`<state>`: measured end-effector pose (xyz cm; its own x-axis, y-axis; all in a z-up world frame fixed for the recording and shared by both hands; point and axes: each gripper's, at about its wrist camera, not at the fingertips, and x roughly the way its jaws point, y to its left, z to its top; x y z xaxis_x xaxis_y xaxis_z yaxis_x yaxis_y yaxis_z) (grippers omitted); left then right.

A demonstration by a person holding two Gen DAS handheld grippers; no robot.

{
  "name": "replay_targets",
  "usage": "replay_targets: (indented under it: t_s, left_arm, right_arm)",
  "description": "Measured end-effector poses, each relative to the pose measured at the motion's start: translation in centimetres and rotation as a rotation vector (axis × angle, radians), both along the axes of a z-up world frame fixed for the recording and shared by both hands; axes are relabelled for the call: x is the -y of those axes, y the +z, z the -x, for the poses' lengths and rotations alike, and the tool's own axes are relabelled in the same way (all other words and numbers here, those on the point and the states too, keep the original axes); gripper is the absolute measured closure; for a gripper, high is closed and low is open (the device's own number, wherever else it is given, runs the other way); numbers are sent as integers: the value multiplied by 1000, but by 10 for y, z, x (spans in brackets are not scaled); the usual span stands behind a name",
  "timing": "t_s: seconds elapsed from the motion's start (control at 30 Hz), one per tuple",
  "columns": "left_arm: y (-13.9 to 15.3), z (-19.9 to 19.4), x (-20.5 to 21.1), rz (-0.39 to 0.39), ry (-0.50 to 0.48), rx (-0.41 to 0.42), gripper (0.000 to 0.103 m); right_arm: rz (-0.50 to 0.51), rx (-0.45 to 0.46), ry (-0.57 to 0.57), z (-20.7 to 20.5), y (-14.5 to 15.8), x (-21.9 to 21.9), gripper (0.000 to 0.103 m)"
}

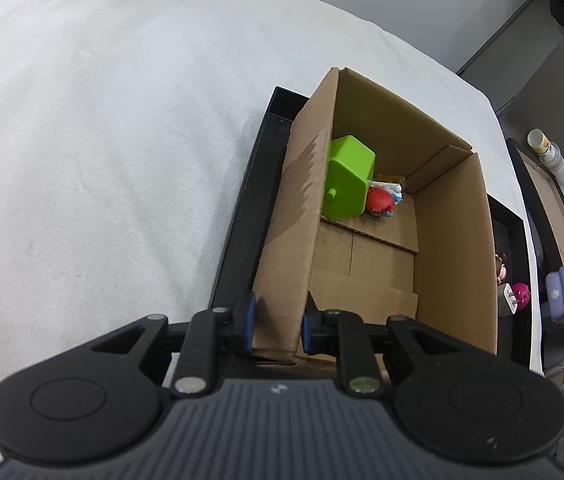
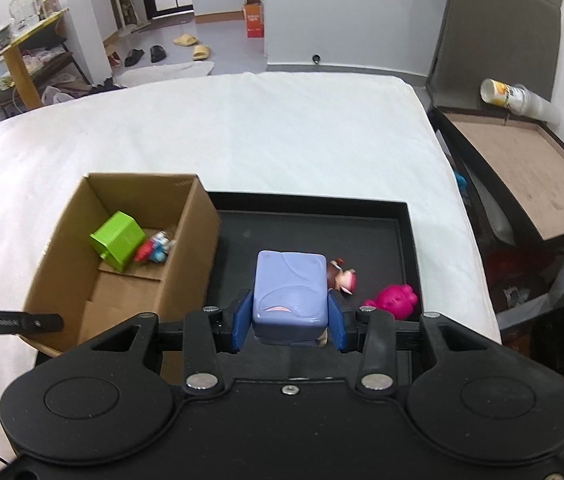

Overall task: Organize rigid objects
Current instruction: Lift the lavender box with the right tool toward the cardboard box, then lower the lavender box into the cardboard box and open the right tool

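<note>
My left gripper (image 1: 278, 330) is shut on the near wall of an open cardboard box (image 1: 453, 264), which stands on a black tray (image 1: 238, 236). In the box lie a green block (image 1: 347, 178) and a small red and blue figure (image 1: 381, 200). My right gripper (image 2: 289, 322) is shut on a lilac box-shaped toy (image 2: 289, 294) and holds it above the tray (image 2: 399, 232). On the tray lie a small pink-and-brown figure (image 2: 343, 278) and a magenta toy (image 2: 393, 300). The box (image 2: 186, 256) stands to the left of the lilac toy.
The tray rests on a white bed (image 2: 242, 132). A brown side table (image 2: 521, 176) with a cup lying on it (image 2: 505, 94) stands to the right of the bed. The left gripper's body (image 2: 10, 322) shows at the right wrist view's left edge.
</note>
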<state>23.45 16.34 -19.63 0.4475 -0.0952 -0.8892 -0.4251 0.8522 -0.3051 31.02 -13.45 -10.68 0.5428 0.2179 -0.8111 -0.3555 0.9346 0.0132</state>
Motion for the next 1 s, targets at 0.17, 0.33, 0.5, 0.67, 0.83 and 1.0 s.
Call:
replay_targets:
  t_s: [0.17, 0.33, 0.5, 0.67, 0.83, 1.0]
  left_arm:
    - [-1, 1, 0, -5, -17, 6, 82]
    - [-1, 2, -2, 1, -25, 12, 82]
    - [-3, 2, -6, 20, -25, 18, 82]
    - [-4, 4, -8, 31, -30, 22, 82]
    - [-5, 4, -10, 40, -32, 27, 81]
    - [-5, 6, -9, 34, -52, 34, 81]
  right_arm:
    - [-27, 14, 33, 1, 8, -18, 64]
    - [-63, 27, 79, 3, 18, -39, 64]
    - [-82, 31, 125, 5, 24, -63, 64]
    - [-89, 24, 165, 4, 22, -87, 64]
    - [-95, -4, 197, 2, 14, -107, 64]
    - [-115, -60, 198, -2, -5, -122, 64]
